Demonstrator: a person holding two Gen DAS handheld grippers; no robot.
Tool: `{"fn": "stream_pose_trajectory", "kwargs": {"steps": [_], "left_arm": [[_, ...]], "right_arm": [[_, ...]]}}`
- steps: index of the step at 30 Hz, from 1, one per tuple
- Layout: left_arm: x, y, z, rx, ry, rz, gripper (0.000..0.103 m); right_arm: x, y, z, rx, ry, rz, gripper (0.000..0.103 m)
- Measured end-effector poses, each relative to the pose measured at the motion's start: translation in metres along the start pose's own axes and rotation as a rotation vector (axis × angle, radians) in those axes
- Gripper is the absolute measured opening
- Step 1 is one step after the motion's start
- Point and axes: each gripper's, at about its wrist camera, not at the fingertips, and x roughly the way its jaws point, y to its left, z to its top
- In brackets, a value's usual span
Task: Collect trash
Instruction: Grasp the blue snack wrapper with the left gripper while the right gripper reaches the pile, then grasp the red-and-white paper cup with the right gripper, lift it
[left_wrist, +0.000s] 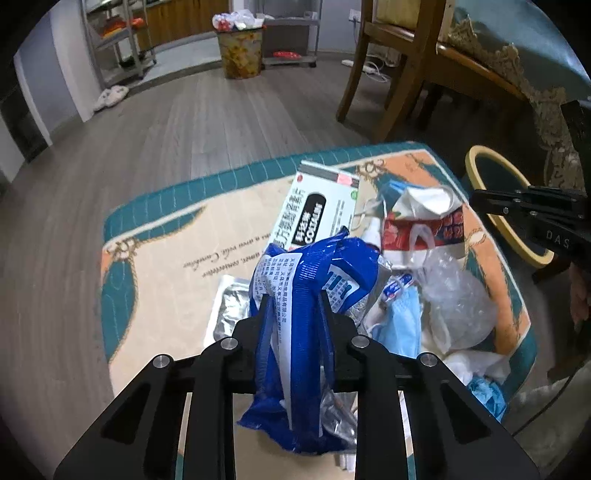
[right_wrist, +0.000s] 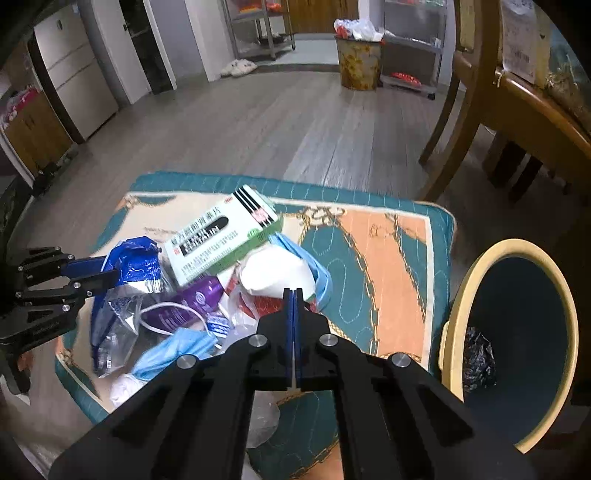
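A crumpled blue wrapper (left_wrist: 314, 295) is clamped between the fingers of the left gripper (left_wrist: 293, 299), above the trash pile on the mat (left_wrist: 166, 229). The right gripper (right_wrist: 293, 291) is pressed closed, empty.

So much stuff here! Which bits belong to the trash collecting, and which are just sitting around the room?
Part of the job:
- blue wrapper, held by the left gripper
- medicine box
- blue face mask
- purple packet
- yellow-rimmed bin
- right gripper, shut and empty

Just lying about:
- wooden chair
- slippers
- patterned mat
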Motion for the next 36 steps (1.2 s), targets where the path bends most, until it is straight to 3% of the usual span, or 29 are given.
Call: {"fn": "stream_pose_trajectory", "kwargs": {"steps": [7,9,11,20,23,27,30,34,36], "left_arm": [[-0.031,0.007,0.01,-0.043,-0.092,0.013,0.025],[-0.038,0.009,0.013,-0.052,-0.12,0.013,0.025],[-0.042,0.007,0.016,-0.043,-0.141,0.02,0.024],[-0.063,0.001,0.029,-0.044,-0.233,-0.022,0.024],[-0.061,0.0,0.029,-0.036,-0.23,-0.024,0.024],[-0.061,-0.001,0.029,-0.036,-0.226,-0.021,0.024],[-0.062,0.001,0.029,-0.054,-0.228,-0.024,0.024],[-0.062,0.003,0.029,-0.065,-0.233,-0.035,0.024],[-0.062,0.005,0.028,-0.063,-0.231,-0.032,0.024]], "right_arm": [[-0.004,-0.005,0.002,0.036,-0.01,0.02,0.004],[0.002,-0.003,0.001,0.02,0.008,0.005,0.025],[0.008,-0.001,-0.002,0.01,0.021,0.001,0.032],[0.035,-0.002,-0.01,0.044,0.11,0.043,0.03],[0.036,-0.003,-0.011,0.054,0.127,0.073,0.0],[0.022,0.005,-0.008,0.022,0.085,0.108,0.0],[0.014,0.012,-0.006,-0.024,0.056,0.079,0.0],[0.021,0.013,-0.006,-0.007,0.075,0.087,0.002],[0.026,0.017,-0.006,-0.014,0.085,0.088,0.021]]}}
